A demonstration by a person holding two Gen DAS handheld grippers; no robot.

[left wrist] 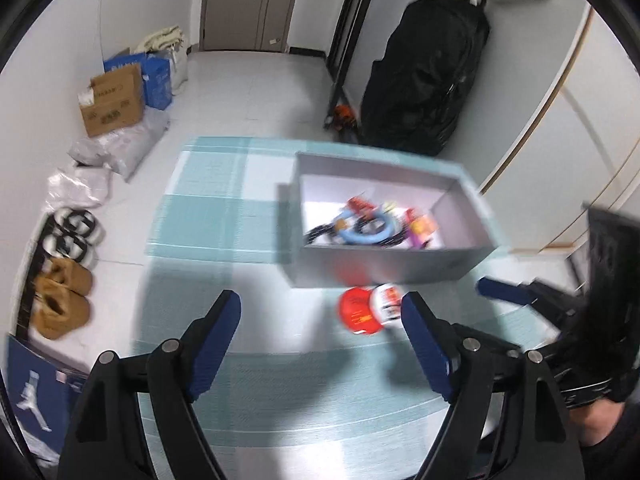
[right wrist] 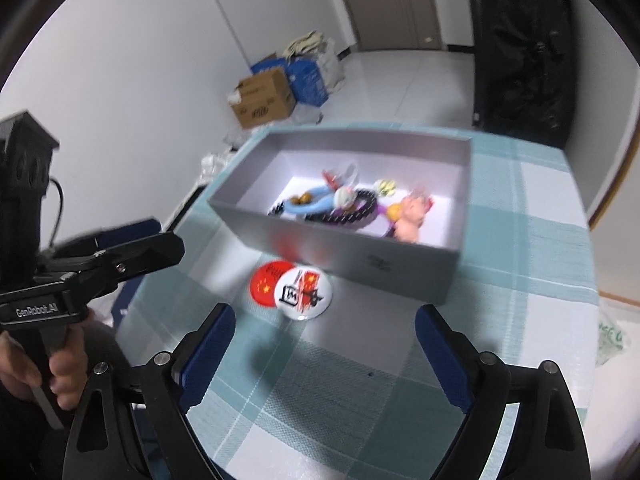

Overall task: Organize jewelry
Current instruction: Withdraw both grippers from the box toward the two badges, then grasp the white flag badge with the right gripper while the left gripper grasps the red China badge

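A grey open box (left wrist: 384, 268) (right wrist: 344, 252) stands on the checked teal tablecloth (left wrist: 224, 208) (right wrist: 520, 248). It holds several trinkets: a blue ring (left wrist: 372, 232) (right wrist: 316, 205), dark beads (right wrist: 360, 210) and a pink figure (right wrist: 412, 220). Two round badges lie on the cloth just in front of the box, a red one (left wrist: 356, 312) (right wrist: 266, 282) and a white one (left wrist: 386, 302) (right wrist: 306, 294), overlapping. My left gripper (left wrist: 320, 340) is open and empty, just short of the badges. My right gripper (right wrist: 324, 352) is open and empty, also near them.
On the floor to the left are cardboard and blue boxes (left wrist: 116, 98), plastic bags (left wrist: 116, 152) and slippers (left wrist: 64, 304). A black garment bag (left wrist: 428, 76) hangs behind the table. The right gripper shows at the right of the left wrist view (left wrist: 520, 292).
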